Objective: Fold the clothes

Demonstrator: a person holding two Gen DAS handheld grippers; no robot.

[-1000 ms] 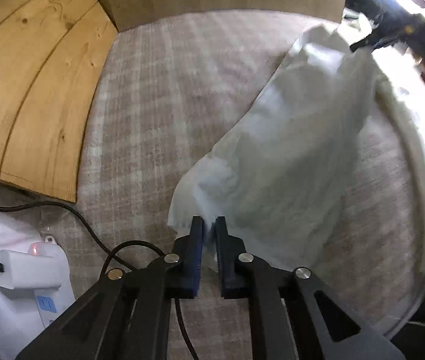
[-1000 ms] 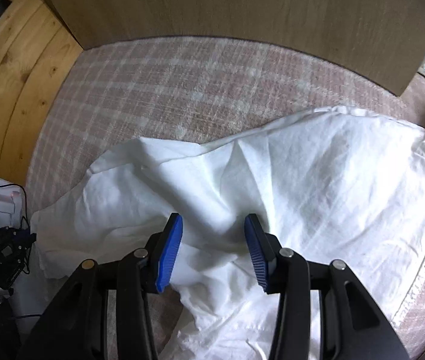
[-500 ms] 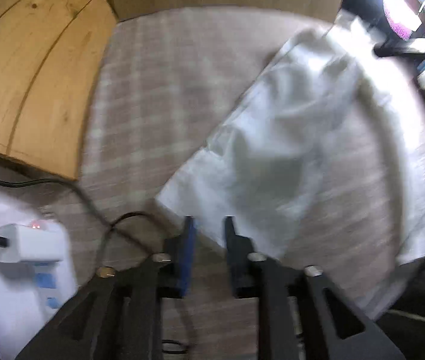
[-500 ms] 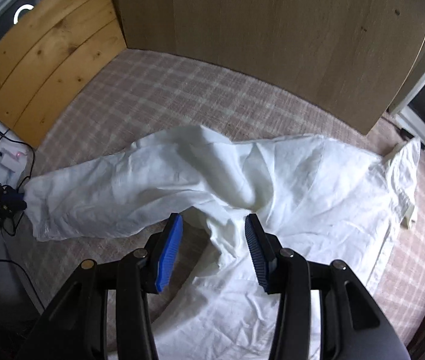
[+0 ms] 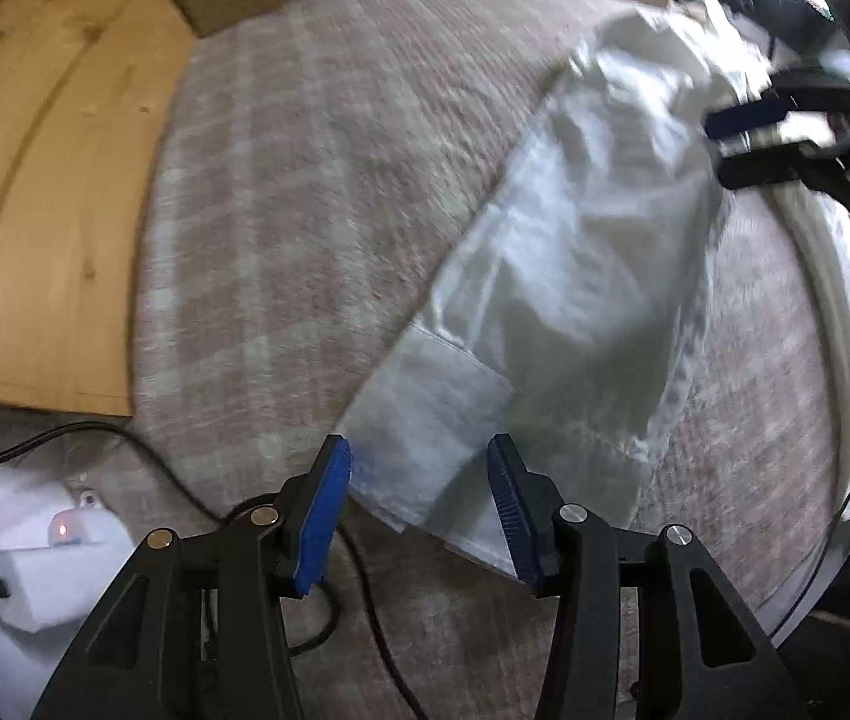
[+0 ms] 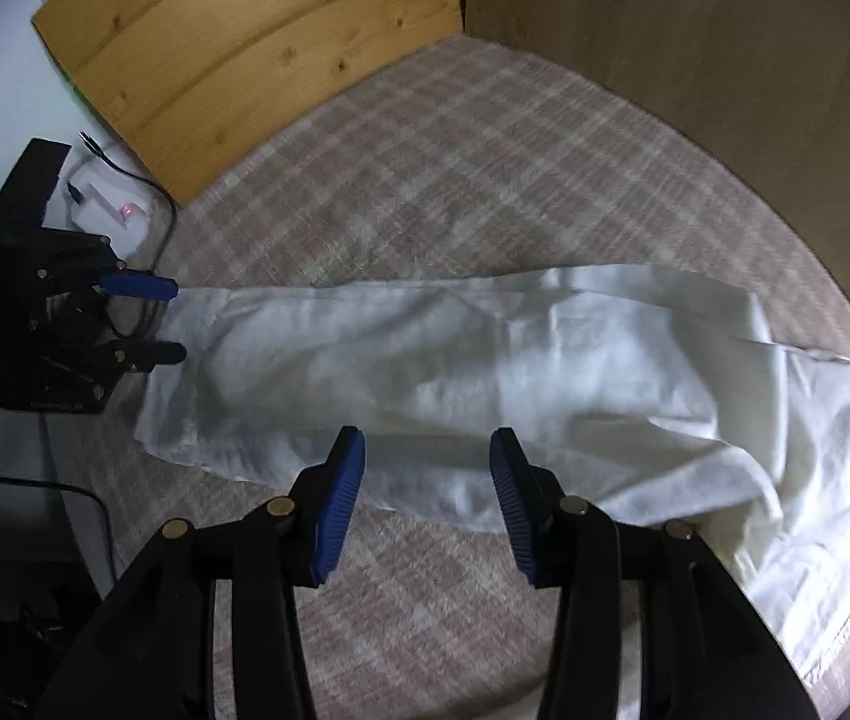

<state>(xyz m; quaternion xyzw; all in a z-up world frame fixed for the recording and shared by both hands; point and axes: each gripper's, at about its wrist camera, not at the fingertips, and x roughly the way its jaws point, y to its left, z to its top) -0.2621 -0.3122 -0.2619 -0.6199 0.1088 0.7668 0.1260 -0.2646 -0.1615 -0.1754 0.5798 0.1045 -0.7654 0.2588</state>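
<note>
A white shirt (image 6: 484, 360) lies on a pink plaid bed cover (image 6: 454, 168), one long sleeve stretched out to the left. In the left wrist view the sleeve's cuff (image 5: 425, 438) lies flat just beyond my left gripper (image 5: 419, 504), which is open and empty. My right gripper (image 6: 427, 492) is open and empty, held above the near edge of the sleeve. The left gripper also shows in the right wrist view (image 6: 176, 321), open at the cuff end. The right gripper shows in the left wrist view (image 5: 718, 147), over the far part of the shirt.
A pine board (image 6: 245, 42) and a brown panel (image 6: 694, 60) border the bed at the back. A white power strip (image 5: 35, 570) with a red light and black cables (image 5: 365, 600) lie off the bed's left edge.
My left gripper has opened and let go of the sleeve cuff, which now lies flat. My right gripper has risen and drawn back from the shirt body, staying open.
</note>
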